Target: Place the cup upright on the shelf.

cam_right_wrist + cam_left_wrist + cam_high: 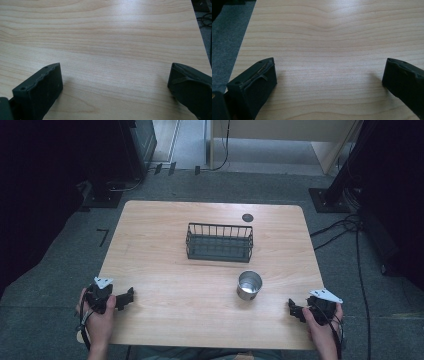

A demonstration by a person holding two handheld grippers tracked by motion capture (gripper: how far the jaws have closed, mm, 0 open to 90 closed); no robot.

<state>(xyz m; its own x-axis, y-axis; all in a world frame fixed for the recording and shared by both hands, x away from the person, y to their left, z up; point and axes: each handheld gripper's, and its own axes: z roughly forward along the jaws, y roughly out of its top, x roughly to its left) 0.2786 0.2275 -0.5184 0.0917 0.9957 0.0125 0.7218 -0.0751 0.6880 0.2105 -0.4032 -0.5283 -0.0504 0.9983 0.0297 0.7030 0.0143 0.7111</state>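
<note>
A black wire basket [220, 242] stands at the middle of the wooden table [160, 250], toward the far side. A small shiny metal cup [248, 285] stands upright in front of it, a little to the right. My left gripper [127, 298] rests low over the table's near left corner, open, with bare wood between its jaws [329, 72]. My right gripper [293, 310] sits at the near right corner, also open over bare wood [116, 75]. A hand holds each one. The cup is roughly a hand's width left of the right gripper.
A small dark round disc [247, 217] lies near the table's far edge behind the basket. Grey carpet surrounds the table, with cables [345, 227] on the floor at the right and dark stands at the back.
</note>
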